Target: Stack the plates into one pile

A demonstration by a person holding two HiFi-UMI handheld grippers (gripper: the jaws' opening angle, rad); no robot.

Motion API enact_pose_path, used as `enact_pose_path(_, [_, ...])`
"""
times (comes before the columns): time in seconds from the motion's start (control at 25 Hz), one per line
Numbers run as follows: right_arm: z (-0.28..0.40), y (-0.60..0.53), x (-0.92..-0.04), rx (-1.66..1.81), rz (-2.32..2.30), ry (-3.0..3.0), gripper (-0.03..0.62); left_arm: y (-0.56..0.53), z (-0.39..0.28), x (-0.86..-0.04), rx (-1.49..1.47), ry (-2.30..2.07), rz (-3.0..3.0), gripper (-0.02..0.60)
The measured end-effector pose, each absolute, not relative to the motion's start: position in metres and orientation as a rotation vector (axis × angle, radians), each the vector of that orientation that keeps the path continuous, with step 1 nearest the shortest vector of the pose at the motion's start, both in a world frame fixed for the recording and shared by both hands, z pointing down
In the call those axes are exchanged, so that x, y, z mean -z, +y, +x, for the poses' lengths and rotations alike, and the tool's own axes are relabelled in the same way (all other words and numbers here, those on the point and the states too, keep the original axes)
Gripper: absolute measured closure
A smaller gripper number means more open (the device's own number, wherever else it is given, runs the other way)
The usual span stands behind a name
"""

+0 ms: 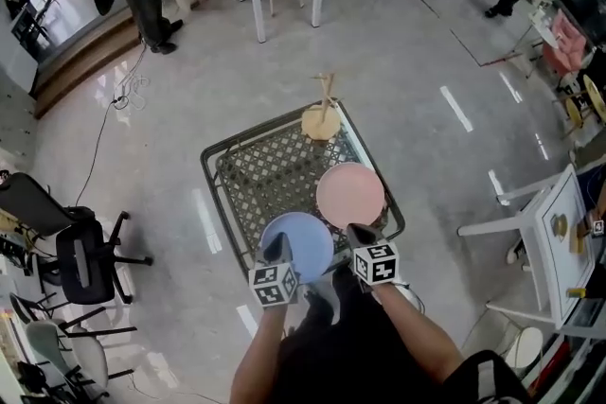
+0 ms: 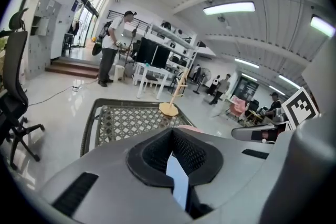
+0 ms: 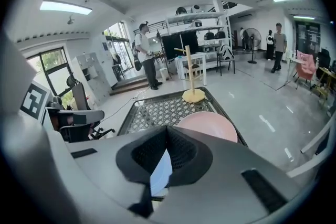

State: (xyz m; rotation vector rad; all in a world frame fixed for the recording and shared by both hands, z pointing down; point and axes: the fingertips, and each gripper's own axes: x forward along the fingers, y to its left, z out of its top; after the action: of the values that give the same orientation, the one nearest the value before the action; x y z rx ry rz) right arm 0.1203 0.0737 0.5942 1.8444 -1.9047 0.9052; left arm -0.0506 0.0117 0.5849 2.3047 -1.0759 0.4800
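- Left gripper (image 1: 278, 248) and right gripper (image 1: 361, 235) are each clamped on the blue plate's (image 1: 301, 241) rim.
- The pink plate (image 1: 350, 194) lies just ahead of the right gripper, so stacking is not yet done.

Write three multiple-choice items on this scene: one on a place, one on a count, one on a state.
1. Where on the mesh table is the wooden stand?
A) far end
B) near edge
C) left corner

2. How many plates show?
A) one
B) two
C) four

3. What state is the left hand-held gripper in?
A) open and empty
B) shut on the blue plate
C) shut on the wooden stand

Answers:
1 A: it stands beyond the pink plate.
2 B: one blue, one pink.
3 B: its jaws pinch the blue rim, as do those of the right hand-held gripper.
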Motion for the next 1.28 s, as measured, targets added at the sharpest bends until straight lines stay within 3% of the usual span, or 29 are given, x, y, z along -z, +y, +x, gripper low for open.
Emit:
enact_pose_path(0.6, [0.216,0.078,-0.608,-0.977,1.974,-1.797,0.585,-0.01,0.047,-0.603,-0.593,-0.945,2.344,0.566])
enact_pose_path(1.28, [0.266,0.056,-0.667,-1.114,1.94,-1.69,0.583,-0.05,0.093,-0.658,-0.738,-0.903,2.284,0.563])
